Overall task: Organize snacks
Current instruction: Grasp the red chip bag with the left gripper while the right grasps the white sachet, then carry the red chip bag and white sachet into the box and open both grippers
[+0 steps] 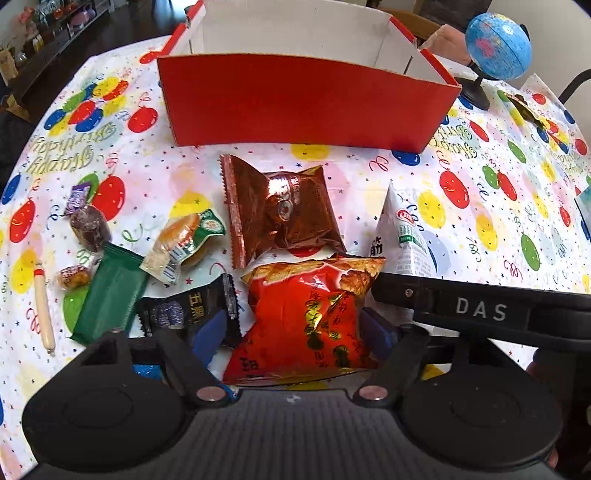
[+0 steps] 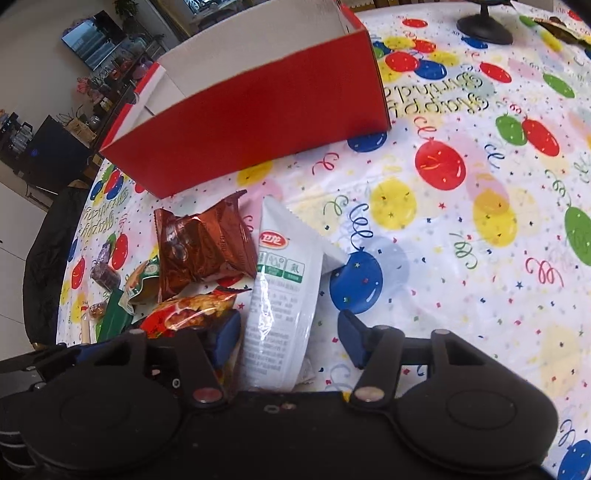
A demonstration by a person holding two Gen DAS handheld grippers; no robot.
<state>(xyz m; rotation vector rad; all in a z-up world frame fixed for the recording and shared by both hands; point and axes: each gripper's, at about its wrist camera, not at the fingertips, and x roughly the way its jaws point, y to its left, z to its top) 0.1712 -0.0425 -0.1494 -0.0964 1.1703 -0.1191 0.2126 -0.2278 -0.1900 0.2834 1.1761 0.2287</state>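
The red snack bag [image 1: 310,317] lies between the left gripper's [image 1: 295,332] blue pads, covering most of their inner faces, so contact cannot be told. The right gripper's arm crosses the white packet's [image 1: 404,236] lower part in the left wrist view. In the right wrist view the packet's [image 2: 280,302] bottom end is hidden behind the right gripper [image 2: 291,332] body, and whether the pads touch it cannot be told. The red box [image 2: 255,122] is blurred there; its floor is out of sight in both views. The globe's [image 1: 496,46] top is cut by the picture's edge. Shelf items [image 1: 55,26] behind the counter are too small to identify. The black wrapper's [image 1: 192,310] lower part disappears behind the left gripper.
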